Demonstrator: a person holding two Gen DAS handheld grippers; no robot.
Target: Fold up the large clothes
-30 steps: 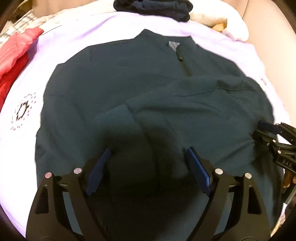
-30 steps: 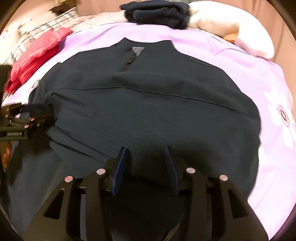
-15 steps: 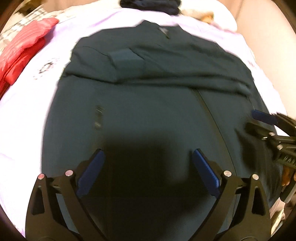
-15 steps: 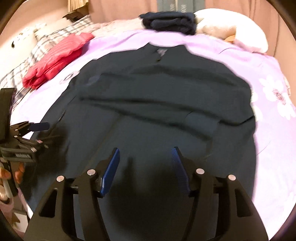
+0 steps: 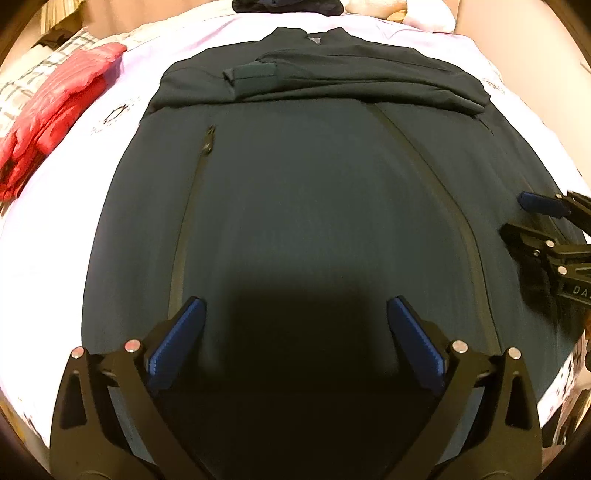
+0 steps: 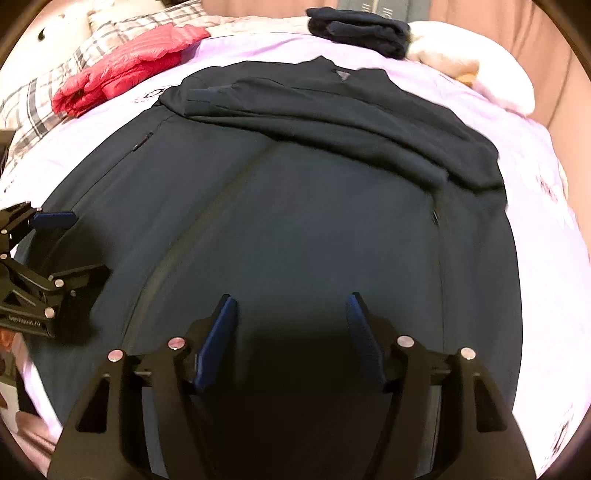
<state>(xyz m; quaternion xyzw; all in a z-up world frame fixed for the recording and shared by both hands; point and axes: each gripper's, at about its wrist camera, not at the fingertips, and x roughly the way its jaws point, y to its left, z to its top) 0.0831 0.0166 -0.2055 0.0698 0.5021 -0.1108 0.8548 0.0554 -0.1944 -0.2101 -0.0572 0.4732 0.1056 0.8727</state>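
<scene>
A dark teal zip jacket (image 5: 314,192) lies front up on the lilac bed sheet (image 5: 44,229), collar at the far end. Both sleeves (image 5: 332,81) are folded across its chest. My left gripper (image 5: 295,301) hovers over the jacket's lower body, its jaws opening wide with nothing between them. In the right wrist view the jacket (image 6: 314,206) fills the middle. My right gripper (image 6: 291,297) is above its lower right part, jaws opening and empty. Each gripper shows at the edge of the other's view: the right gripper (image 5: 515,214), the left gripper (image 6: 86,243).
A red puffer jacket (image 6: 125,62) lies at the far left on a plaid pillow (image 6: 33,107). A folded pile of dark clothes (image 6: 358,29) and a cream cushion (image 6: 465,62) sit at the head of the bed. A beige wall runs along the right.
Both grippers have drawn back from the chest toward the hem and their jaws have widened. The folded sleeves stay lying across the chest.
</scene>
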